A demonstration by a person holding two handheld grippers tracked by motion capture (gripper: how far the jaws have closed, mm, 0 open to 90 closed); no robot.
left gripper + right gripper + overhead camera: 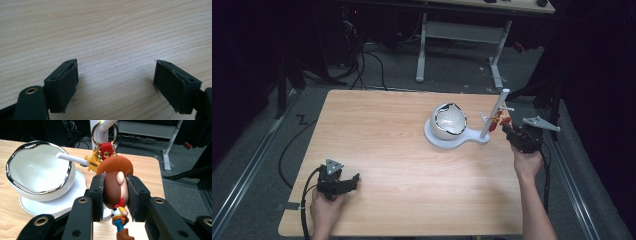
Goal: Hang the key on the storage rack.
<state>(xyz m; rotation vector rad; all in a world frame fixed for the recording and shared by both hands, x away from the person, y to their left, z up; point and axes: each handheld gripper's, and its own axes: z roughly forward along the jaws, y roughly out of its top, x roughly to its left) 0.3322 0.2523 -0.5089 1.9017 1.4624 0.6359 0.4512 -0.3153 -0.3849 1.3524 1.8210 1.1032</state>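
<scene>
Right tongs pinch cowboy figure by head: brown hat, red scarf, gold star, red tag on ring, hung from white stand beside bowl. Left tongs spread, low over bare bench.

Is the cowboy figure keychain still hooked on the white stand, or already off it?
Still on. The cowboy figure keychain is clamped in the right gripper, but its gold ring loops around a peg of the white stand.
</scene>
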